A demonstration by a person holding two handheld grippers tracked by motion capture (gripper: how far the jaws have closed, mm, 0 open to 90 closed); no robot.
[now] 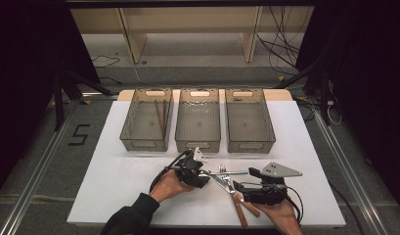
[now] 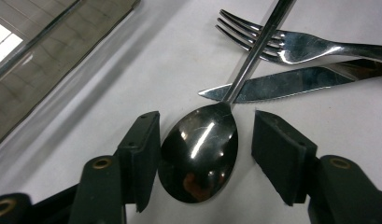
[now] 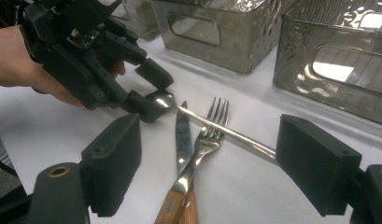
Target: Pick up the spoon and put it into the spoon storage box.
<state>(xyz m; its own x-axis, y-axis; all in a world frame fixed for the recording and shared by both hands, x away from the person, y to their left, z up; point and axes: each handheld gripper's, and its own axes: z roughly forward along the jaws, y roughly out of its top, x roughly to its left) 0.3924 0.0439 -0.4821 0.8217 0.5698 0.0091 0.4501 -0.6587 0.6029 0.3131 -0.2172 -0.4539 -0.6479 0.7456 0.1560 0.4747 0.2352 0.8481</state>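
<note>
A steel spoon [image 2: 198, 154] lies on the white table with its bowl between the jaws of my left gripper [image 2: 205, 154]. One pad [image 2: 144, 154] touches the bowl's rim; the other stands a little apart, so the gripper is open. The spoon's handle [image 3: 226, 133] crosses over a fork [image 3: 209, 130] and a knife [image 3: 182, 135], both with wooden handles. In the high view the left gripper [image 1: 207, 176] points right at the spoon [image 1: 232, 173]. My right gripper [image 1: 244, 178] faces it from the right, its jaws wide open [image 3: 214, 163] above the wooden handles and holding nothing.
Three clear bins stand in a row at the back: left [image 1: 141, 142], middle [image 1: 197, 143], right [image 1: 250, 144]. Brown sticks [image 1: 160, 117] lie in the left bin. Bare white table [image 1: 114, 186] lies to the left of my left hand.
</note>
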